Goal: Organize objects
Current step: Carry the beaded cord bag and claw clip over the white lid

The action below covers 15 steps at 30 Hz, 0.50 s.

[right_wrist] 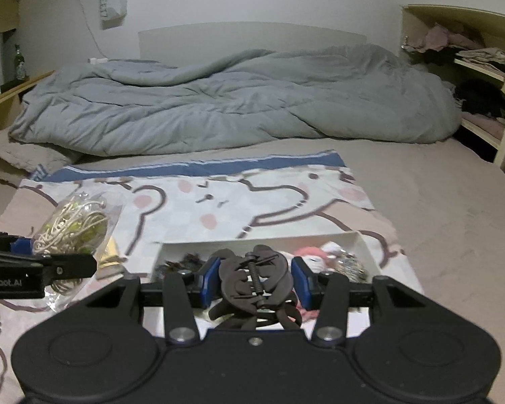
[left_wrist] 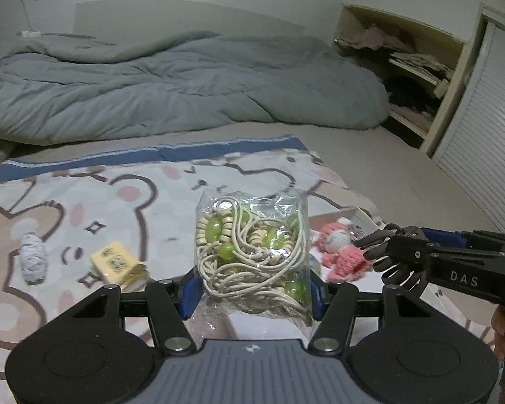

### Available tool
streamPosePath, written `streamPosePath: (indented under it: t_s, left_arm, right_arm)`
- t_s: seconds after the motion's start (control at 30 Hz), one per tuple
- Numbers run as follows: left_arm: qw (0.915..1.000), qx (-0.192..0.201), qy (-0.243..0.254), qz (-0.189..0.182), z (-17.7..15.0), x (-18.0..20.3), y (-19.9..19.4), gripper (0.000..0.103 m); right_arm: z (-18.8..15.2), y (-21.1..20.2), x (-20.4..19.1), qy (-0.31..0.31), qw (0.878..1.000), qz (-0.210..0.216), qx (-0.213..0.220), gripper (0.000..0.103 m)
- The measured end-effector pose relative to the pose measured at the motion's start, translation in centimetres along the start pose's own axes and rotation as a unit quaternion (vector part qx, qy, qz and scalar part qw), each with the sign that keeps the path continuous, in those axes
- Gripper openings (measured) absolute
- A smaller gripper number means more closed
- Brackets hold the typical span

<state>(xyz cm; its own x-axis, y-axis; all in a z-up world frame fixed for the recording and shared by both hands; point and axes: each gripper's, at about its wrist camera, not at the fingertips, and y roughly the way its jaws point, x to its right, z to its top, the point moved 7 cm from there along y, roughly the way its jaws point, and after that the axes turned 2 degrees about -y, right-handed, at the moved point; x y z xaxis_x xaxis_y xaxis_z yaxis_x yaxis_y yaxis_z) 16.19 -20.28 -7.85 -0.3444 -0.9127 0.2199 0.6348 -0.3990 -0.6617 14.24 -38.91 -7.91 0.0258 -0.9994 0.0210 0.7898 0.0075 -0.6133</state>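
Fingers of both grippers are closed on loads. Left gripper (left_wrist: pixel 254 289) clamps a clear bag (left_wrist: pixel 252 249) of beads and cord above the printed cloth (left_wrist: pixel 84 202); right gripper (right_wrist: pixel 254 281) clamps a dark hair clip (right_wrist: pixel 256 281) above the white box (right_wrist: pixel 363 239). Done: a pink doll (left_wrist: pixel 340 247) and trinkets lie in the box. Left: a white roll (left_wrist: pixel 33 258) and yellow packet (left_wrist: pixel 116 262) (both loose on the cloth), plus both held items.

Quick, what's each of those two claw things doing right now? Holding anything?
Left gripper: closed on a clear bag of beaded cord.
Right gripper: closed on a dark brown hair claw clip.
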Motion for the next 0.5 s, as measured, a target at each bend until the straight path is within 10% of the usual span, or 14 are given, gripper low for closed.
streamPosePath:
  t_s: [0.5]
  left_arm:
    - [0.9939,-0.047,-0.071,-0.07,-3.2,5.6,5.1,0.061]
  right_arm:
    - [-3.2,1.6,6.3,0.02,0.998,-0.041,-0.042,0.047]
